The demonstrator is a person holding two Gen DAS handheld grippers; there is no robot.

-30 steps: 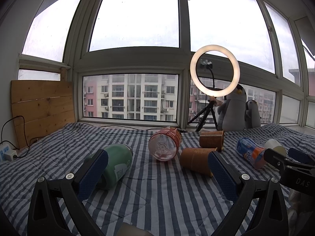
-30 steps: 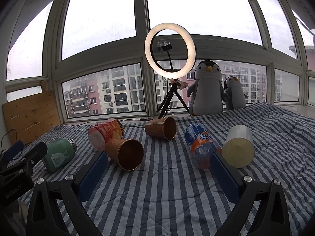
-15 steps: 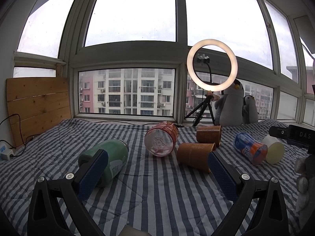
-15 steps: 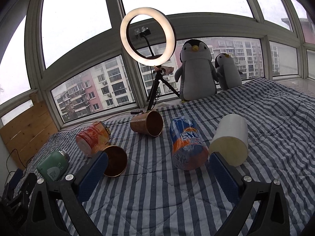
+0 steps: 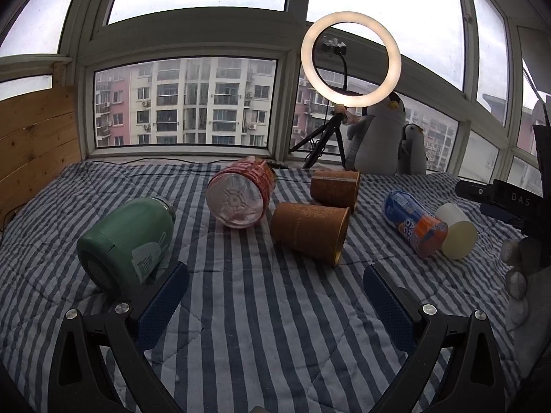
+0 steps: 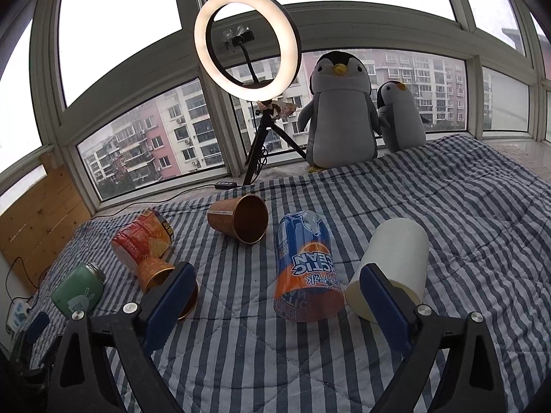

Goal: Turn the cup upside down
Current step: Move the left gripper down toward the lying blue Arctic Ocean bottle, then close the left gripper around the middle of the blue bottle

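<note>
Several cups and containers lie on their sides on the striped bedspread (image 5: 261,327). Two brown paper cups sit mid-bed, the nearer brown cup (image 5: 310,230) with its mouth facing right and the farther brown cup (image 5: 335,187) behind it. A white cup (image 6: 392,261) lies beside a blue-and-orange can (image 6: 304,268). My right gripper (image 6: 277,275) is open just short of the can and the white cup, holding nothing. My left gripper (image 5: 273,285) is open and empty, short of the nearer brown cup. In the right wrist view, the gripper's left finger partly hides that brown cup (image 6: 155,272).
A green bottle (image 5: 124,241) and a red jar (image 5: 241,194) lie to the left. A lit ring light (image 6: 246,41) on a tripod and two plush penguins (image 6: 339,117) stand by the window. A wooden board (image 5: 31,144) leans at the left wall.
Both grippers have moved forward and lower toward the bed. The right one has closed in on the can and white cup. Nothing on the bed has moved.
</note>
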